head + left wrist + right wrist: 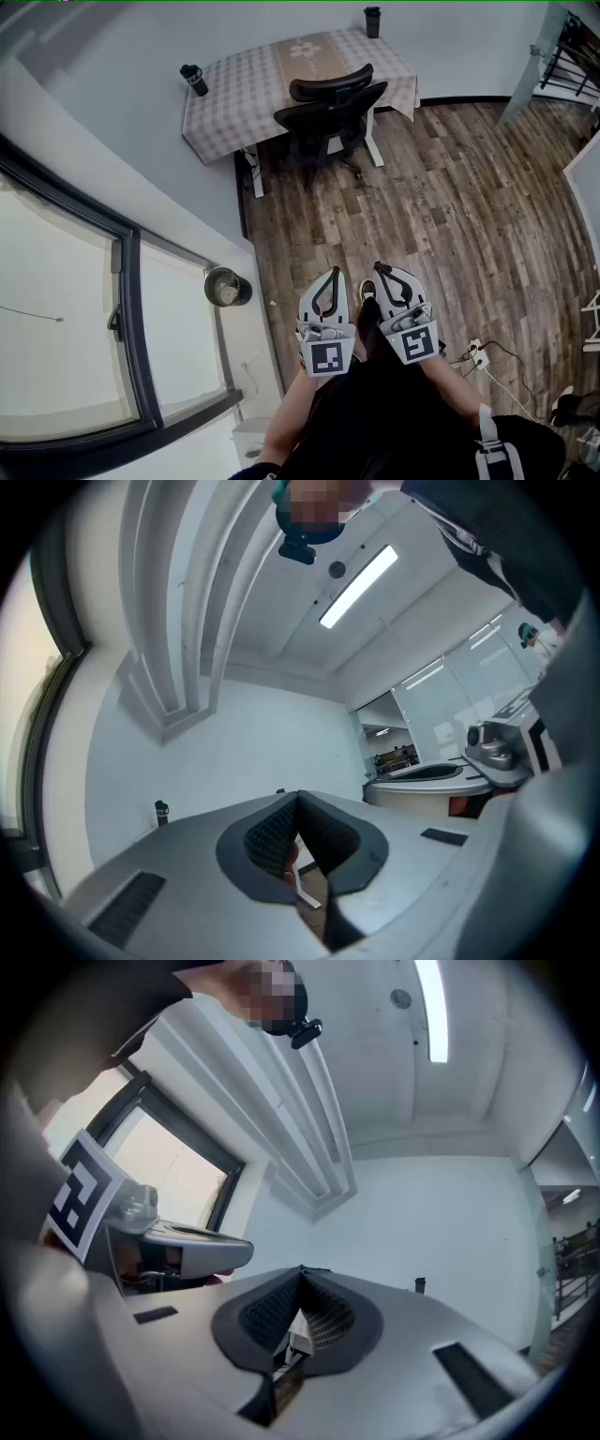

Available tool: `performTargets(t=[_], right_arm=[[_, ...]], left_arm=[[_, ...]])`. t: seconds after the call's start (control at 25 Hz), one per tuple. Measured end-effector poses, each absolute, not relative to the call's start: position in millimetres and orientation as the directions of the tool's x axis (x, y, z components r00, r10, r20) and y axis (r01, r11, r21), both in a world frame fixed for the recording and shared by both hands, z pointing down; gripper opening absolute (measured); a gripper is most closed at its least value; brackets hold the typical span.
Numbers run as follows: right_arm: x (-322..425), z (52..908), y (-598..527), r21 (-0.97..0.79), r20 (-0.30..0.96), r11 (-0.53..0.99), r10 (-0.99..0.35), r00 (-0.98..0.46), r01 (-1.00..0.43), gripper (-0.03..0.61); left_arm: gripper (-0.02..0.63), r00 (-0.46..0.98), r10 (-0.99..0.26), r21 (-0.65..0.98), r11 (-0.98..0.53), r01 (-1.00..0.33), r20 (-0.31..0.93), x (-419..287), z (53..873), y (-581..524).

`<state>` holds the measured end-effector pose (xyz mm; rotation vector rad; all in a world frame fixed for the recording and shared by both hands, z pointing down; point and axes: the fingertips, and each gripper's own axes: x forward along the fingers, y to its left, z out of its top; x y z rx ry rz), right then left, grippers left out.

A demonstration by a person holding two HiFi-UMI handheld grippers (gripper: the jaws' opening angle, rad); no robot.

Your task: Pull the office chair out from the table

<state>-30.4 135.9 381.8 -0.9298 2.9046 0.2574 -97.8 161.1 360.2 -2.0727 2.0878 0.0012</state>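
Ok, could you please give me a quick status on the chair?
Left tongs and right tongs shut, empty. Office chair tucked under table, untouched. Wood floor between, no obstacle seen.

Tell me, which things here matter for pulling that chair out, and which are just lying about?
For the job:
chair, pushed in at the table
left hand-held gripper, shut, empty
right hand-held gripper, shut, empty

Lying about:
left bottle and right bottle, on the table
round container by the window
power strip on the floor
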Motion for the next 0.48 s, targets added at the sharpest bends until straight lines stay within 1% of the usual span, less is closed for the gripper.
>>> performTargets(t=[0.2, 0.32, 0.48], right_arm=[[-44.6, 383.5, 89.6, 0.155, -0.120, 0.814, -0.547, -0.828, -0.560, 0.006], [-51.9, 384.6, 49.3, 0.140, -0.117, 0.813, -0.553, -0.825, -0.565, 0.006], [-57.3, 381.9, -13.7, 0.122, -0.122, 0.813, -0.557, -0.821, -0.570, 0.006]], left_arm=[[0.003, 0.005, -0.993, -0.133, 0.011, -0.991, -0.119, -107.3, 365.2, 113.7], [0.003, 0.022, -0.996, -0.188, -0.006, -0.982, -0.083, -115.0, 369.7, 75.4], [0.003, 0.003, -0.997, -0.152, 0.009, -0.988, -0.083, -125.9, 366.4, 14.9]])
